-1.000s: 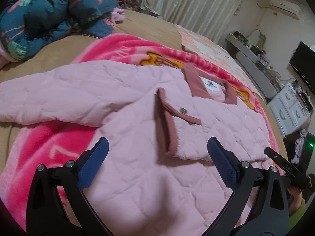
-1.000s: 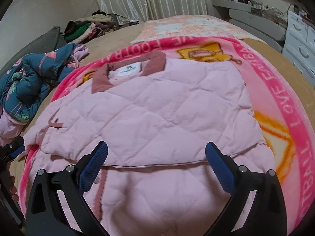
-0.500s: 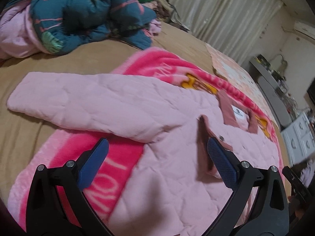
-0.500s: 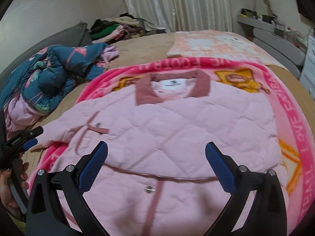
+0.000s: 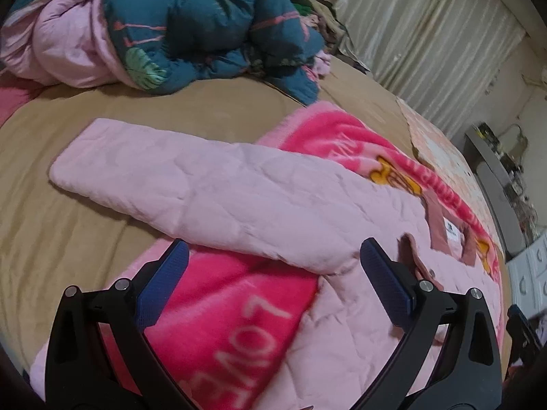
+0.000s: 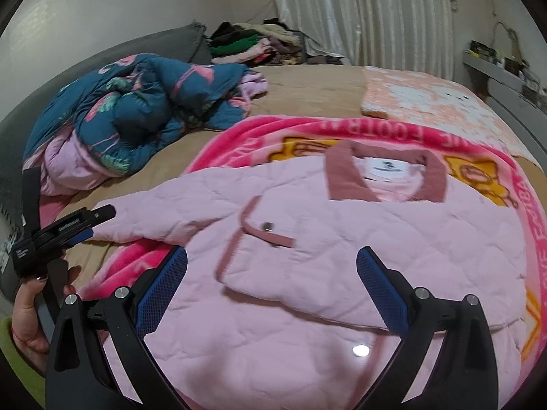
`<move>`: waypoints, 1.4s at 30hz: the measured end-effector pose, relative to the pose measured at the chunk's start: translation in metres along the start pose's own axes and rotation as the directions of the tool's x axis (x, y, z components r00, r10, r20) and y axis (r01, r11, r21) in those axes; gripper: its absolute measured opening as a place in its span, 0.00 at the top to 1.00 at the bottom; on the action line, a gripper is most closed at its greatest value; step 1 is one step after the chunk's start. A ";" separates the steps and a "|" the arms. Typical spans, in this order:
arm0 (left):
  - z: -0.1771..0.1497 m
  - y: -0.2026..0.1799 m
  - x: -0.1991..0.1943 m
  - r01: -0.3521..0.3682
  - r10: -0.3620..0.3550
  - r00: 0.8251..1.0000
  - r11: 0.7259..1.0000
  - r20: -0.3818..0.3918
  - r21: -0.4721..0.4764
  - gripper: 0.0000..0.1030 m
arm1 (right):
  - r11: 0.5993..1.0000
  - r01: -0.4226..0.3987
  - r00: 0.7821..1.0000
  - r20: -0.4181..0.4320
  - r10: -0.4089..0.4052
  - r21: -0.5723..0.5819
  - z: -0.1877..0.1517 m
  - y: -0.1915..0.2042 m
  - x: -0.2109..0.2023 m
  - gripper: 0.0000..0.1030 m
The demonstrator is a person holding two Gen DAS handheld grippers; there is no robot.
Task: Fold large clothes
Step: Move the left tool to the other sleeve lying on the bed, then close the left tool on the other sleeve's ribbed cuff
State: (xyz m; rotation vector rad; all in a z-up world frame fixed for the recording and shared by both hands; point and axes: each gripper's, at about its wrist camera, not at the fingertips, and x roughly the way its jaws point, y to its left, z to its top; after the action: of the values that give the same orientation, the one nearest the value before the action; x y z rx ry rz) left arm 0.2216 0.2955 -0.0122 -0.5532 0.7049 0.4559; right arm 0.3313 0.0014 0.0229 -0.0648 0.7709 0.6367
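Note:
A pale pink quilted jacket (image 6: 342, 239) with a dusty-rose collar (image 6: 386, 174) lies flat on a bright pink blanket (image 6: 239, 136) on the bed. Its right side is folded over the front. Its left sleeve (image 5: 191, 184) stretches out flat across the tan sheet. My left gripper (image 5: 273, 283) hovers open just above the sleeve's armpit, nothing between its blue pads. It also shows at the left edge of the right wrist view, left gripper (image 6: 73, 227), held by a hand (image 6: 34, 307) near the cuff. My right gripper (image 6: 271, 290) hangs open above the jacket's lower front.
A rumpled teal flamingo-print quilt (image 5: 191, 24) with pink lining lies on the bed's far left. A clothes pile (image 6: 259, 42) sits by the curtains. A peach patterned cloth (image 6: 417, 95) covers the far right of the tan sheet (image 5: 51, 246). White drawers (image 5: 530, 280) stand beyond the bed.
Both cameras have swung left and pulled back. The left gripper moved from over the chest pocket to the outstretched sleeve. The right one now faces the upper jacket. Both stayed open.

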 end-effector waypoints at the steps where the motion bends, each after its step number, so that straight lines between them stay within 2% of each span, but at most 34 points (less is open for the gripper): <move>1: 0.001 0.003 -0.001 -0.007 0.007 1.000 1.000 0.005 -0.006 0.09 | 1.000 -0.008 1.000 -0.002 0.008 -0.010 0.001 0.006 0.002 0.04; 10: 0.013 0.038 0.001 -0.080 0.083 0.996 0.994 0.029 -0.078 0.09 | 0.993 -0.070 0.998 -0.012 0.069 -0.094 0.014 0.060 0.020 0.04; 17: 0.014 0.058 0.012 -0.121 0.122 0.992 0.986 0.004 -0.114 0.09 | 0.985 -0.106 0.994 -0.026 0.103 -0.137 0.022 0.092 0.039 0.04; 28: 0.014 0.102 0.041 -0.156 0.146 0.987 0.960 -0.060 -0.232 0.09 | 0.971 -0.149 0.987 -0.081 0.136 -0.189 0.021 0.131 0.077 0.04; 35: 0.015 0.137 0.062 -0.173 0.152 0.984 0.930 -0.089 -0.324 0.09 | 0.964 -0.165 0.984 -0.107 0.145 -0.211 0.017 0.144 0.093 0.04; 42: 0.020 0.167 0.082 -0.157 0.129 0.987 0.899 -0.094 -0.410 0.09 | 0.967 -0.154 0.984 -0.120 0.132 -0.203 0.012 0.131 0.099 0.04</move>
State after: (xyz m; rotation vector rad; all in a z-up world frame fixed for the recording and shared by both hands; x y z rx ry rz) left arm 0.1927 0.4520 -0.1102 -0.9256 0.7158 0.7385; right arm 0.3191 0.1624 -0.0123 -0.2412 0.8121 0.8573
